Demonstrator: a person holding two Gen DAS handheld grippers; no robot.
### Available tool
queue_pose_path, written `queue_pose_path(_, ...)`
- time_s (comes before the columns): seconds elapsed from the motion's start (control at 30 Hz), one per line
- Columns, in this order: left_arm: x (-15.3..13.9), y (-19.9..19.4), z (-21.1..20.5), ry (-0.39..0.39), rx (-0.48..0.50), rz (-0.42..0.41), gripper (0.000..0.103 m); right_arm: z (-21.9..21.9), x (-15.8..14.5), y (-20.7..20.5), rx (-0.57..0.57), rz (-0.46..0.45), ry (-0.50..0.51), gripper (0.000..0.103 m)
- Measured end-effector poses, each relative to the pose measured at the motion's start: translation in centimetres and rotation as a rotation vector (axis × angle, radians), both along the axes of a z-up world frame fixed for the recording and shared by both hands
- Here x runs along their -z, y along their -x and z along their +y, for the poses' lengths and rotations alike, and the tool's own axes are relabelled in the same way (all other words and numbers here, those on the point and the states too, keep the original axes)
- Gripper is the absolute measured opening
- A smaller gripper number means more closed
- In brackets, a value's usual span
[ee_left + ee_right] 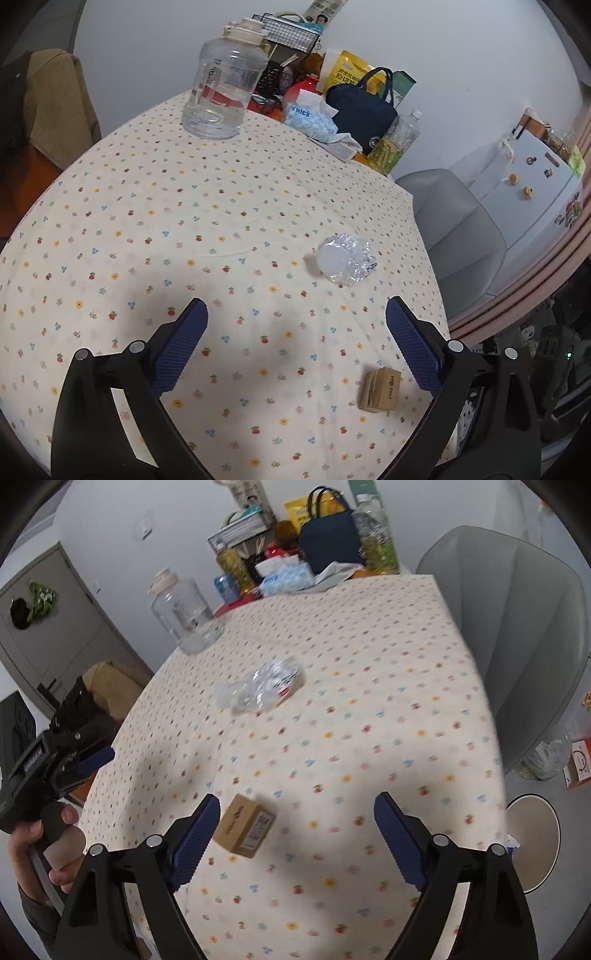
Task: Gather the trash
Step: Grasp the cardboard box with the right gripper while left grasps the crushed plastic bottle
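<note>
Hovering over the worktop (221,206) with its flower-dotted cloth, I hold my left gripper (295,317) with its blue pads spread wide and nothing between them. Going left to right in that view, a big clear water jug (225,85) stands at the far edge, then a pack of tissues (310,118), a dark blue handled bag (364,109) and a plastic bottle (395,142) crowd the back. Nearer to me lies a crushed clear plastic bottle (347,260) with its white cap facing me, and just beside my right-hand pad sits a small brown cardboard box (380,389), apart from the pad.

In the right wrist view, my left hand (55,845) grips the handle of the other tool at the left border. My right gripper (295,808) is also parted, empty, its left pad just beside the cardboard box (245,825); whether they touch I cannot tell. The crushed bottle (262,688) lies further off, blurred. A grey chair (517,635) stands at the right of the worktop.
</note>
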State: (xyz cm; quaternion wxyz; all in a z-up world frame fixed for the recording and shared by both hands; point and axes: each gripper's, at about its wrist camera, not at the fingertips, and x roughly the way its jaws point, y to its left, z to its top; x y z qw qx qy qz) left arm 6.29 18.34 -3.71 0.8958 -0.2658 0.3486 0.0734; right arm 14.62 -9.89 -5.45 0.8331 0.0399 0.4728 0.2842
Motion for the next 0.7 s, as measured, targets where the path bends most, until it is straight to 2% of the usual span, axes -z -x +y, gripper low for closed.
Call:
queue_pose_path(0.17, 1.0, 0.7, 0.9, 0.016, -0.005, 0.008, 0.092, 3.7, 1.2, 1.4, -0.078, 0.011, 0.041, 0.080)
queue_pose_path(0.3, 1.6, 1.0, 1.5, 0.031, -0.009, 0.011, 0.091, 5.5, 2.3, 1.9, -0.113, 0.025, 0.078, 0.075)
queue_pose_path(0.37, 1.8, 1.0, 1.7, 0.035, -0.006, 0.014, 0.091, 6.2, 3.2, 1.6, -0.123, 0.052, 0.091, 0.059)
queue_pose_path(0.4, 1.9, 1.0, 1.7, 0.036, -0.004, 0.015, 0.091, 6.5, 3.6, 1.5, -0.131, 0.067, 0.097, 0.041)
queue_pose_path(0.5, 2.0, 0.8, 1.8, 0.036, 0.000, 0.019, 0.091, 6.3, 3.3, 1.6, -0.138, 0.045, 0.094, 0.029)
queue_pose_path(0.57, 2.1, 0.5, 1.7, 0.028, 0.003, 0.029, 0.087, 6.1, 2.7, 1.5, -0.138, 0.030, 0.090, 0.028)
queue_pose_path(0.63, 2.2, -0.2, 1.5, 0.024, 0.011, 0.044, 0.080, 5.5, 2.2, 1.2, -0.125, 0.014, 0.083, 0.028)
queue_pose_path(0.7, 2.3, -1.0, 1.3, 0.036, 0.021, 0.045, 0.079, 4.6, 1.8, 0.7, -0.107, 0.006, 0.074, 0.028)
